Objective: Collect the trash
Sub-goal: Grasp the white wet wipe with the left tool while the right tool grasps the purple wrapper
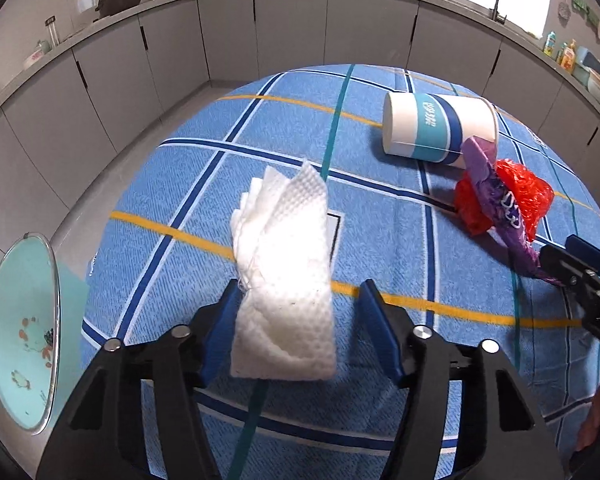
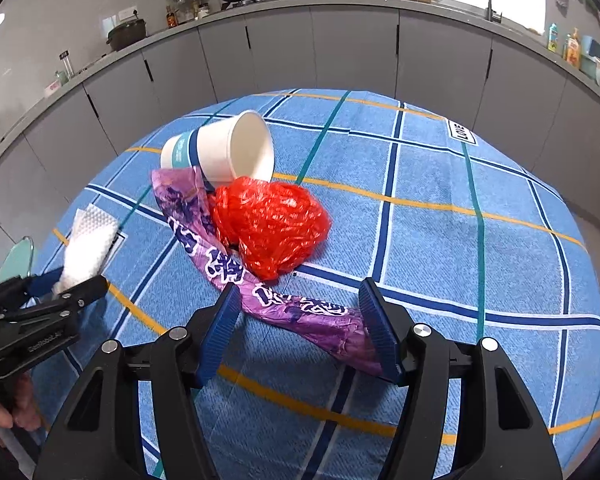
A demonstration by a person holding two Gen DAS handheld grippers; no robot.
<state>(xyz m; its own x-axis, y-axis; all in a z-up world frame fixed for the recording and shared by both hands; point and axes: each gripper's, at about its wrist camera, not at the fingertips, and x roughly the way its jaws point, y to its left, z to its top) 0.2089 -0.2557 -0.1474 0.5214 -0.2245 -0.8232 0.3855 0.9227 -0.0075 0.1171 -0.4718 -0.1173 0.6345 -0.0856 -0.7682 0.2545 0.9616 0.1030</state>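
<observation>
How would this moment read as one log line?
left tool: around tissue | right tool: around purple wrapper | cup: on its side

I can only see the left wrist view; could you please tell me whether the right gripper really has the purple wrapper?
Observer: Yes. The purple wrapper spans the right gripper, touching both pads of its jaws.
Operator: Thank you. Which way does the paper cup's mouth face?
Observer: The paper cup lies on its side, mouth turned toward the red bag, which overlaps its rim.
Operator: Is anything inside it?
Observer: The part of the inside that shows is bare white.
</observation>
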